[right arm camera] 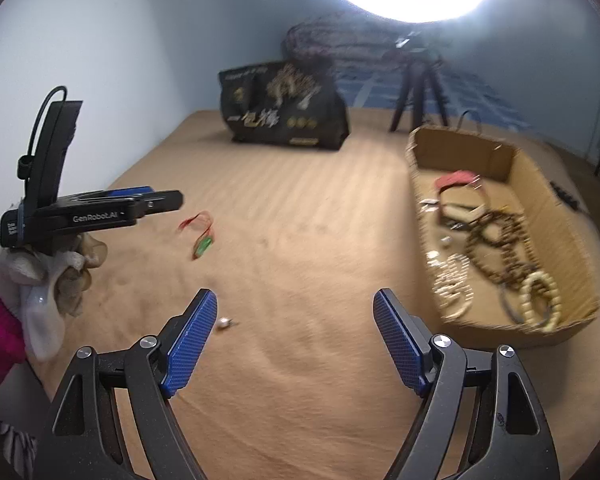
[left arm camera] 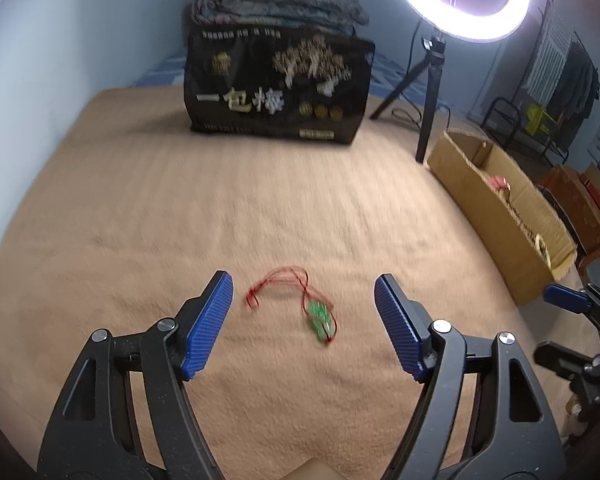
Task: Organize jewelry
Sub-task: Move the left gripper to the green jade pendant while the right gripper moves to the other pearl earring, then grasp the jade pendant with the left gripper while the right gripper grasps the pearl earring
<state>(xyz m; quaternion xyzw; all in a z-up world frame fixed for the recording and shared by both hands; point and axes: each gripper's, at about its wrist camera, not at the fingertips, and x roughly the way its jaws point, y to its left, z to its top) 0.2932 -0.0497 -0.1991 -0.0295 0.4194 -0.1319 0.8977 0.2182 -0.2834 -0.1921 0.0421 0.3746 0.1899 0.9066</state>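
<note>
A green pendant on a red cord [left arm camera: 318, 314] lies on the tan bedcover, just ahead of my open, empty left gripper [left arm camera: 303, 292]; it also shows in the right wrist view [right arm camera: 202, 246]. A small pearl-like bead [right arm camera: 223, 323] lies on the cover beside the left finger of my open, empty right gripper [right arm camera: 294, 310]. A cardboard box [right arm camera: 540, 332] at the right holds bead bracelets, dark bead strings [right arm camera: 496, 248] and a red piece. The left gripper [right arm camera: 156, 200] appears in the right wrist view, held by a gloved hand.
A black printed bag [left arm camera: 278, 88] stands at the back with a folded blanket on it. A ring light on a tripod [left arm camera: 428, 80] stands behind the box [left arm camera: 496, 216]. The right gripper [left arm camera: 580, 320] shows at the right edge. A wall runs along the left.
</note>
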